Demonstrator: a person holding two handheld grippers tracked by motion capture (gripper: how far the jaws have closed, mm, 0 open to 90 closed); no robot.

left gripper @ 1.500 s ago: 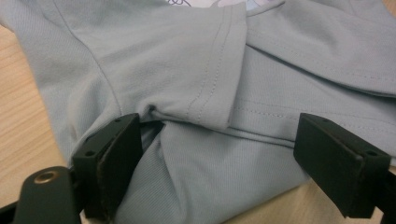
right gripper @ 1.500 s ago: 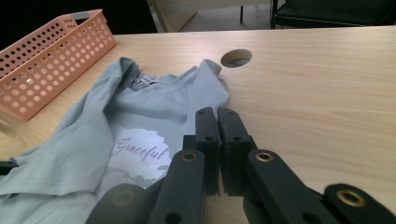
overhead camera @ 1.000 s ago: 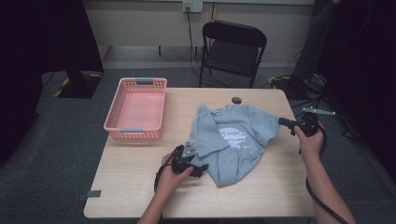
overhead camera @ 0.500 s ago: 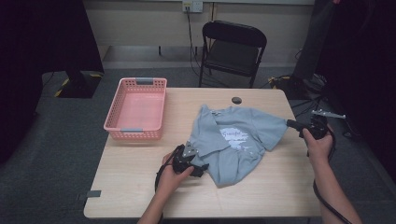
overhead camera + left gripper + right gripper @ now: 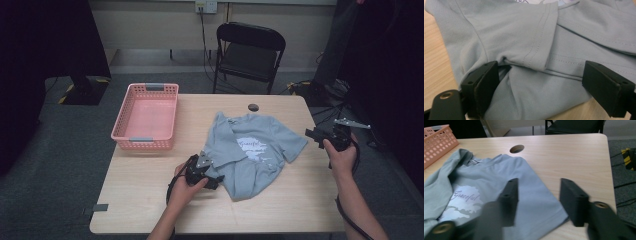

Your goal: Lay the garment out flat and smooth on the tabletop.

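Shirt sits at 9 o'clock from my right tool, and the sleeve hem is the bit that matters

My right tool (image 5: 314,136) hangs off the right edge of the tabletop (image 5: 150,200), jaws apart with nothing between them, they've just been opening. The grey t-shirt (image 5: 255,150) lies rumpled mid-tabletop, long axis running roughly from 11 to 5 in the high view, collar up toward the chair (image 5: 248,52). Its right sleeve pokes out toward 3 o'clock, so that hem is near my right tool, just to its 9. My left tool (image 5: 212,181) is down at the shirt's lower left corner, at about 7 o'clock from the print, jaws spread wide around bunched fabric but not pinching it as far as I can tell. Pink basket (image 5: 145,117) waits at 10 o'clock. So I'd guess right hand takes the sleeve next.
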